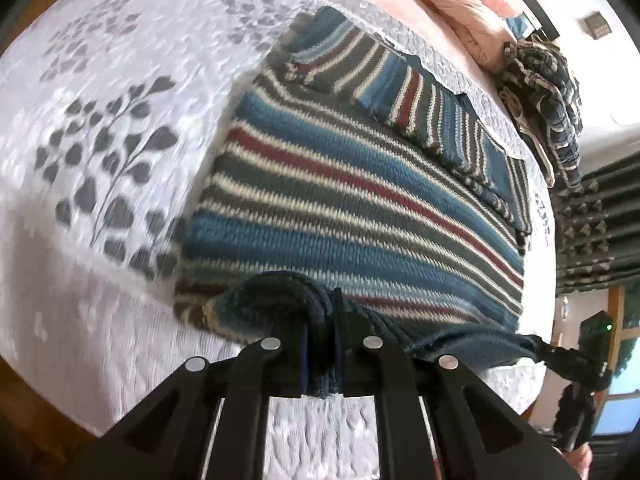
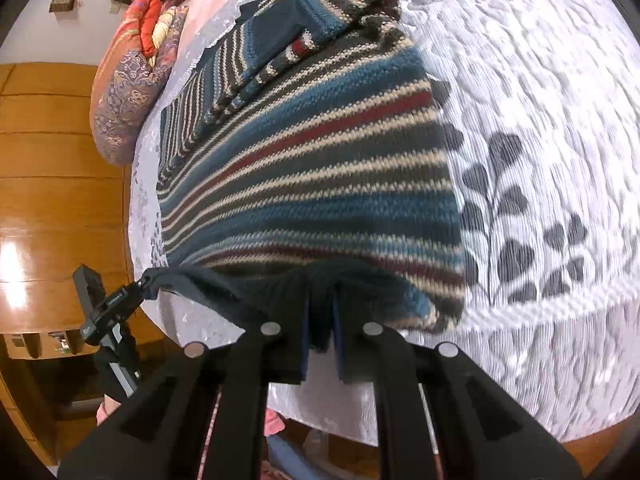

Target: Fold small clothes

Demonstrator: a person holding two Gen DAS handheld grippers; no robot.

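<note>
A striped knit sweater in blue, grey, cream and dark red lies flat on the bed, its sleeves folded across the far part. My left gripper is shut on the sweater's dark hem at its near left corner. In the right wrist view the same sweater spreads ahead, and my right gripper is shut on the hem at the near right corner. The hem hangs taut between both grippers, lifted a little off the bed. The other gripper shows at the left of the right wrist view, also gripping the hem.
A white bedspread with grey leaf prints covers the bed. Pink bedding and a heap of patterned clothes lie at the far side. A patterned pillow sits by a wooden wall. The bed's near edge runs just below the grippers.
</note>
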